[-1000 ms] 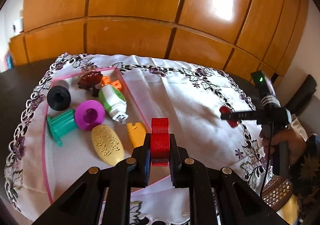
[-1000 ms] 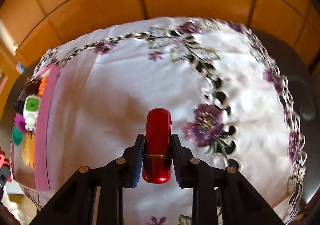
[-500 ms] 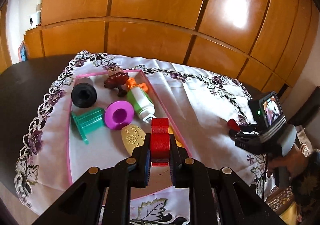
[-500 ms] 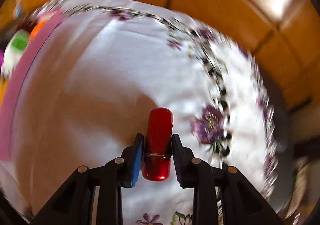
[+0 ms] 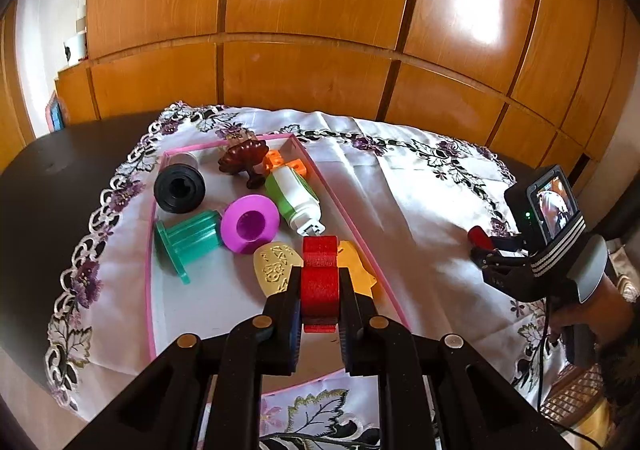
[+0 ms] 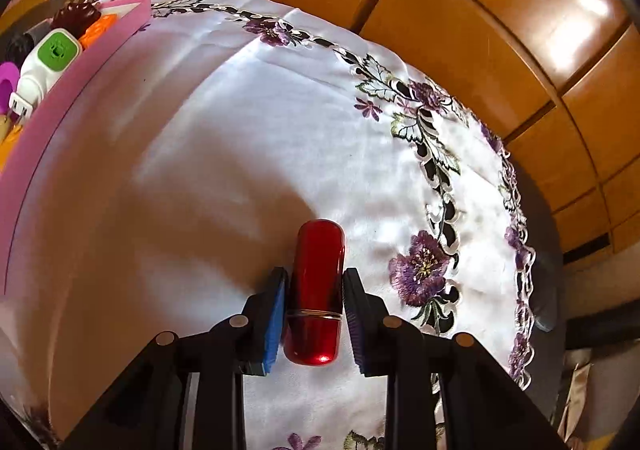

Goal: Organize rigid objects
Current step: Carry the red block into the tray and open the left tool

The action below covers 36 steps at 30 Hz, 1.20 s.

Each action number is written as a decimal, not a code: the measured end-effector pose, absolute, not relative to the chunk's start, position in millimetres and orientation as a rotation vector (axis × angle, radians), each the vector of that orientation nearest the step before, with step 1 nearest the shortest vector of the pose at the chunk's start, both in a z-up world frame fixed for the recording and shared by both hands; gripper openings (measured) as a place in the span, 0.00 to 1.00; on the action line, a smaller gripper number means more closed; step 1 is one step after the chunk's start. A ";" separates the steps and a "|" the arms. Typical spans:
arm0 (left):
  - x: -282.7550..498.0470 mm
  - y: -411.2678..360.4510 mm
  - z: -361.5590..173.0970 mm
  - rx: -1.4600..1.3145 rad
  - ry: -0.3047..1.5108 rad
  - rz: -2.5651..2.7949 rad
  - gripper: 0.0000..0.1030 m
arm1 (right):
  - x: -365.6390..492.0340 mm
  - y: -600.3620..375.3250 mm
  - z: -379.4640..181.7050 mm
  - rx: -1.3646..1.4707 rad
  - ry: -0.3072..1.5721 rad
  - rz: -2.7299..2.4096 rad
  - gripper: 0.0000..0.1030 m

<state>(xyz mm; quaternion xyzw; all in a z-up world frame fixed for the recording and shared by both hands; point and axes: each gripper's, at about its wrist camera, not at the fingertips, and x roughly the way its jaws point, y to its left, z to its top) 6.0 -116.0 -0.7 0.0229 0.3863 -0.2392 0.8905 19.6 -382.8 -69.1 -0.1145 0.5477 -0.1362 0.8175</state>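
Observation:
My left gripper (image 5: pixel 319 290) is shut on a red ribbed block (image 5: pixel 319 274) and holds it above the near right part of the pink-rimmed tray (image 5: pixel 352 210). In the tray lie a black spool (image 5: pixel 179 190), a green spool (image 5: pixel 188 242), a magenta cup (image 5: pixel 250 224), a white and green bottle (image 5: pixel 294 198), a yellow oval (image 5: pixel 276 268), an orange piece (image 5: pixel 356 270), a brown figure (image 5: pixel 244 160) and an orange block (image 5: pixel 280 162). My right gripper (image 6: pixel 315 290) is shut on a glossy red capsule (image 6: pixel 317 286) low over the white cloth (image 6: pixel 240 130), right of the tray (image 6: pixel 60 102). It also shows in the left wrist view (image 5: pixel 484 246).
The embroidered white cloth (image 5: pixel 400 190) covers a dark table (image 5: pixel 60 178). Wooden cabinet doors (image 5: pixel 320 30) stand behind. A hand (image 5: pixel 588 314) holds the right gripper at the table's right edge.
My left gripper has shifted left and forward with the red block, so the tray sits more centred. My right gripper has swung and dropped lower over the cloth, still holding the capsule.

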 end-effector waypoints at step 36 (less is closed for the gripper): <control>32.2 -43.6 -35.1 -0.074 0.905 -0.371 0.15 | 16.0 -403.8 -65.9 -0.032 1.187 -0.247 0.25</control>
